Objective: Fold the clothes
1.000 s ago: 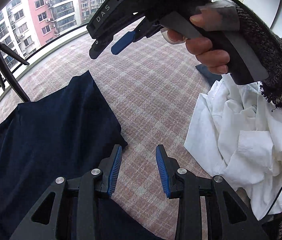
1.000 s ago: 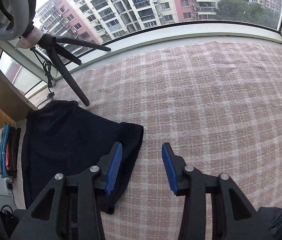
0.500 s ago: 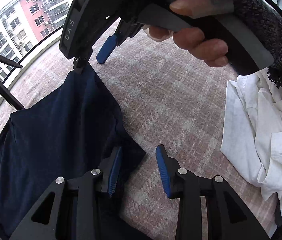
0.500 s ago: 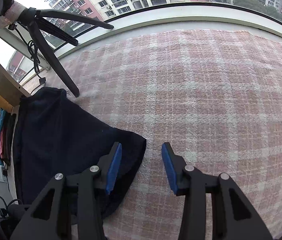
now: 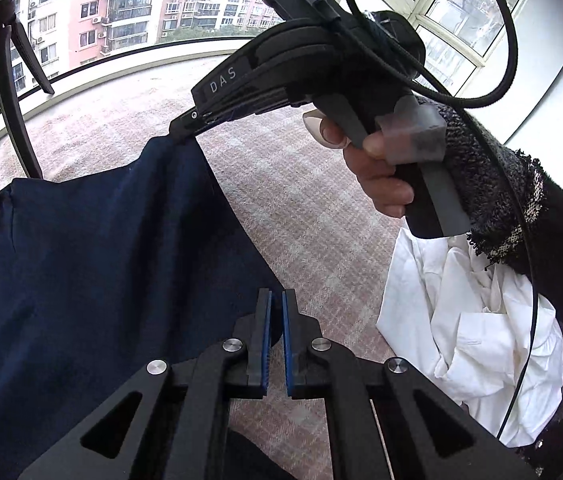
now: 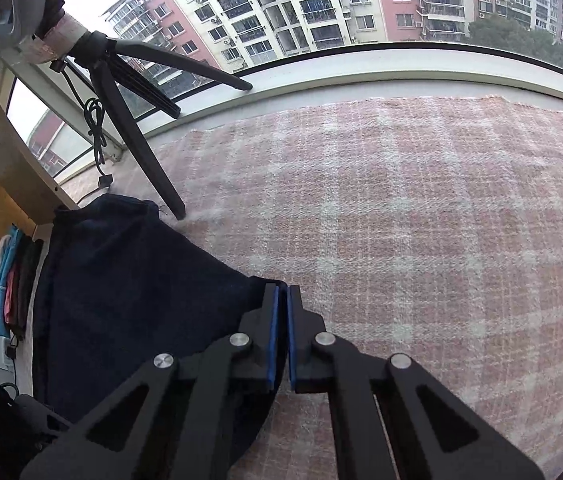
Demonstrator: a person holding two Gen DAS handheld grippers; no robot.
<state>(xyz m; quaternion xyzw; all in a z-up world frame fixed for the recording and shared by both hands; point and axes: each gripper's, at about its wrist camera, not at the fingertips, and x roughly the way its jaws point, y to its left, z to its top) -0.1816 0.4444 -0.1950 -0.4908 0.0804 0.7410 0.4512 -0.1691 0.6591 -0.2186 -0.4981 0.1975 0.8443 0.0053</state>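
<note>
Two corners pinched: left gripper (image 5: 274,300) and right gripper (image 6: 281,294) clamped on limp navy garment (image 5: 101,260) (soft, light, drapes).

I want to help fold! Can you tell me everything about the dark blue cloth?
The dark blue cloth is a plain navy garment of soft-looking fabric, lying spread mostly flat on the pink checked blanket. A tripod leg stands by its far corner. The left tool and the right tool are each pinched shut on its edge at a different corner.
</note>
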